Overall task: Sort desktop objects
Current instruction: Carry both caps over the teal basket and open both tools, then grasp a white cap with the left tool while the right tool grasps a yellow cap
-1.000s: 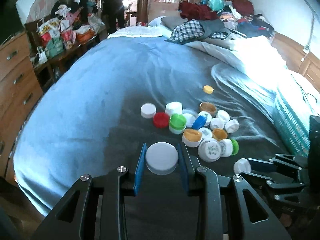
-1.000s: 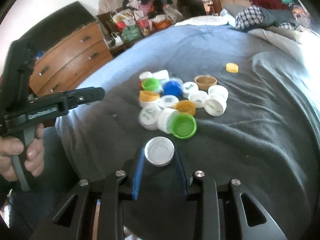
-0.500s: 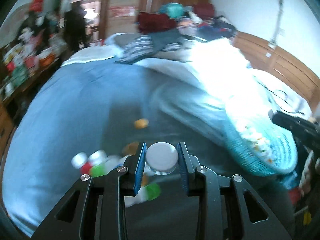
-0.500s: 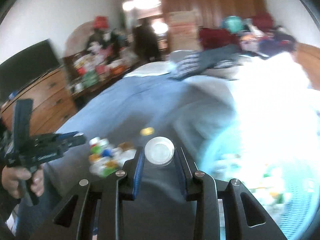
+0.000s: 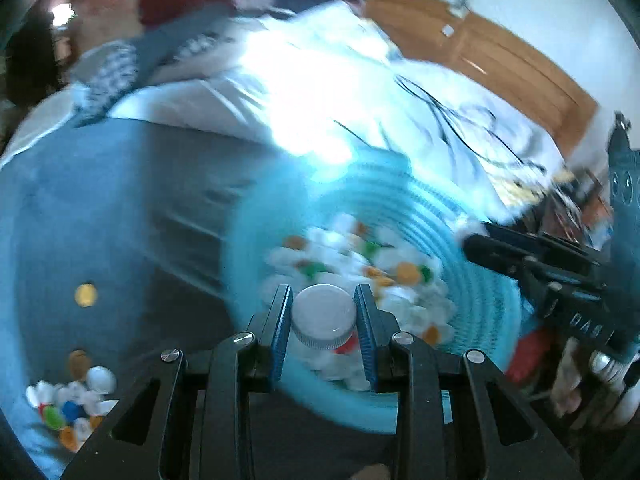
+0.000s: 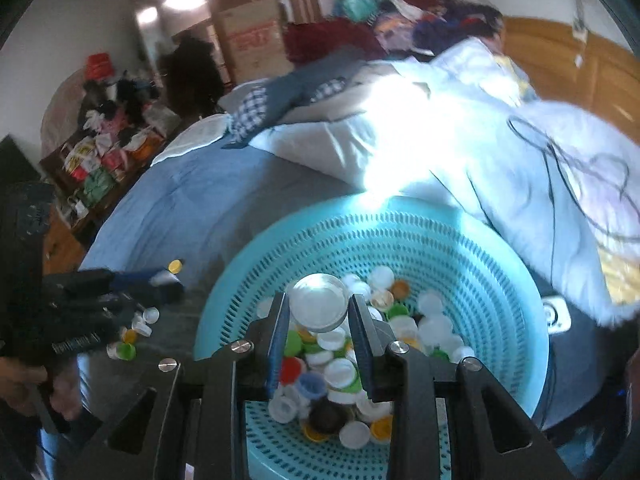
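Note:
My left gripper [image 5: 323, 322] is shut on a white bottle cap [image 5: 324, 320] and holds it over the near rim of a turquoise perforated basket [image 5: 480, 280] that holds many caps. My right gripper [image 6: 318, 316] is shut on another white cap [image 6: 319, 307], open side up, over the same basket [image 6: 420, 236]. The left gripper also shows at the left of the right wrist view [image 6: 160, 280]. The right gripper shows at the right of the left wrist view [image 5: 480, 242]. Loose caps [image 5: 68, 404] lie on the grey blanket at lower left.
A lone yellow cap [image 5: 85, 295] lies on the blanket [image 5: 100, 200]. White bedding with a black cable [image 6: 560, 168] lies behind the basket. Clothes are piled at the bed's far end [image 6: 340, 40]. A cluttered side table [image 6: 104, 152] stands at far left.
Both grippers have swung right from the pile of caps to above the basket, each still holding its white cap.

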Available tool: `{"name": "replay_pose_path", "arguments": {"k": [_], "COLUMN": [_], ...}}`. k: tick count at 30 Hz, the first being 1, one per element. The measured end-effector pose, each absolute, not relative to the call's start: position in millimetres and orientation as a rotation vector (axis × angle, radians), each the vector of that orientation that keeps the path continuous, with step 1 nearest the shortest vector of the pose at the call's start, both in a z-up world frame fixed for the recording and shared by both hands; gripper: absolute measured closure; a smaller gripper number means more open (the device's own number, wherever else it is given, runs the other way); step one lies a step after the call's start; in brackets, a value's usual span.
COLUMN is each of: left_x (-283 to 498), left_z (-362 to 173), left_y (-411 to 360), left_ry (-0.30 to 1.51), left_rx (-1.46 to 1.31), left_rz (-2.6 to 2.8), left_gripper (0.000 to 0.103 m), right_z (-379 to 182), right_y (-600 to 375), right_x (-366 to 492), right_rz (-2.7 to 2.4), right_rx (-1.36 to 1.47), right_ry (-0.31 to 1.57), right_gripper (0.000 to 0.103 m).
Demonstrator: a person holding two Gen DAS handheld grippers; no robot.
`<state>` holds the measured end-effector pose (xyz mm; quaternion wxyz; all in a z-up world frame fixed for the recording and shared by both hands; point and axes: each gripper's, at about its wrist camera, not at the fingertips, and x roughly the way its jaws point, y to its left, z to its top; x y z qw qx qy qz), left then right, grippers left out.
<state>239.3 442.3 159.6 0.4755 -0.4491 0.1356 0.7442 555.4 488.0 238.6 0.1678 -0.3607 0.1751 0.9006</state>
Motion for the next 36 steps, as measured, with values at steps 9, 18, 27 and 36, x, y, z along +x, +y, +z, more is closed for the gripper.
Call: {"name": "replay_pose_path", "arguments": {"k": [9,18,27,36], "left_x": [269.0,261.8,195.8,104.5], "left_z": [160.0,159.8,138.6,45.2], "left_y": [477.6,466.5,292.6,81.8], "left_ry": [0.391,0.332,0.285,0.408], "left_rx": [-1.105,-1.081,-0.961,-1.191], "left_rz": [1.755,1.804,2.133,2.423], "left_gripper": [0.077,0.062,0.058,0.060], "right_z": [229.4,231.2,242.3,224.8], "right_y": [491.9,485.8,448.6,384.2], "right_x": [569.6,572.7,575.8,544.2], "right_rz": [2.535,2.511,2.611,2.758], "right_rx": [-1.028,-1.000,-0.918,-0.974], "right_ry": [0.538,0.477,0.386,0.362], "right_gripper": [0.070,0.040,0.029,0.028]}}
